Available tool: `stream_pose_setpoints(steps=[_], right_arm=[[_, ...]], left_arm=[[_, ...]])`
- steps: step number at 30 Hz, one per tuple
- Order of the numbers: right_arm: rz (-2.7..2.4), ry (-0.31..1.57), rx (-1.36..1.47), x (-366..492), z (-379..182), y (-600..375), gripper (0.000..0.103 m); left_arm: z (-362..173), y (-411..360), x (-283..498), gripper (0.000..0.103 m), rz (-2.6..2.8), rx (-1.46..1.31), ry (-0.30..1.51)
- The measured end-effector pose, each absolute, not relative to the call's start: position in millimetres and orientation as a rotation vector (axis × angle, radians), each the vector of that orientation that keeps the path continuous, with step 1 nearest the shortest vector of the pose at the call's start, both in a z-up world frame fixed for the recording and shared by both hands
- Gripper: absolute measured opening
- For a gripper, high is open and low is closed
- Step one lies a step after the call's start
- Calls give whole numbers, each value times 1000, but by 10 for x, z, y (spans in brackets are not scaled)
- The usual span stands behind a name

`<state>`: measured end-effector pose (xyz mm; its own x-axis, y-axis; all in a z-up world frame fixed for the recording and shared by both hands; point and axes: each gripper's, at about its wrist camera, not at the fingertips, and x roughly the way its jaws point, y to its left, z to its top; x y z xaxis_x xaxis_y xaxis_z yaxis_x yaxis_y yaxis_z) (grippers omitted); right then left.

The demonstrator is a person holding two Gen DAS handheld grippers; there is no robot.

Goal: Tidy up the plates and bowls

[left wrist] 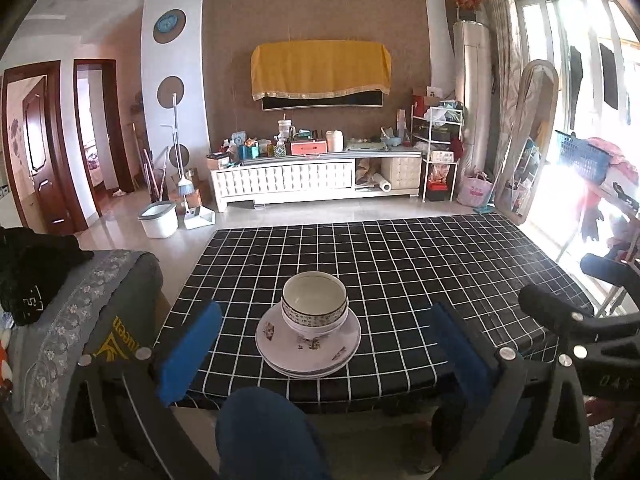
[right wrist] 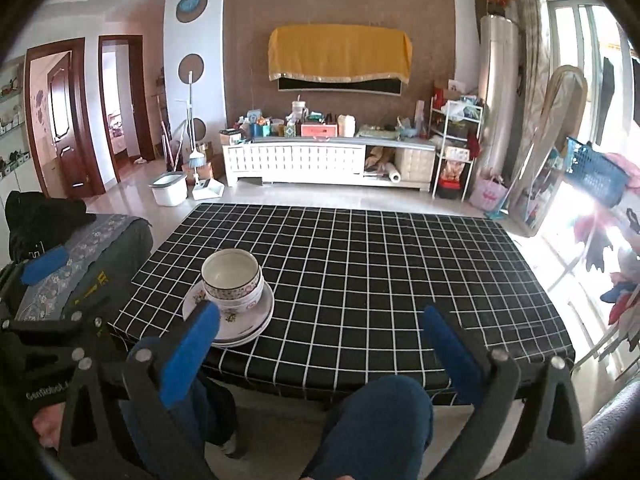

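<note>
Both tongs stand wide open and empty: the left gripper with its blue foam pads frames the crockery from the near table edge, and the right gripper hangs just beside it over bare cloth, gripping nothing. Risk first, biggest down: the low table draped in a black cloth with a white grid carries everything, and its cloth hangs loose over the near edge, so a finger snagging it could drag the whole pile. That pile, 2 or more white floral plates stacked near the front left of the table, looks to be stacked unevenly, so a nudge could slide one off. On top sit the nested white patterned bowls, apparently 2 of them, tall and narrow-footed; I judge them the likeliest to tip if a pad clips the rim. A person's knee in blue trousers sits right under the table edge. Around it: glossy tiled floor, white TV cabinet cluttered on top, a yellow cloth over the screen, bright window glare on the right.
</note>
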<state>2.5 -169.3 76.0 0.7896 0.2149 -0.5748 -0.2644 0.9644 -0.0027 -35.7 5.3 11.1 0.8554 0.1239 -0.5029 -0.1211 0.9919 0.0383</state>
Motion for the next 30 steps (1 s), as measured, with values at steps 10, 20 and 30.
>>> stream_pose_setpoints(steps=[10, 20, 30], right_arm=[[221, 596, -65, -66, 709, -1768, 103], [217, 572, -83, -137, 718, -1765, 103], [227, 569, -81, -154, 697, -1780, 103]], left_arm=[[51, -76, -500, 103, 114, 13, 533], [31, -119, -561, 103, 129, 13, 532], [29, -106, -571, 103, 143, 7, 533]])
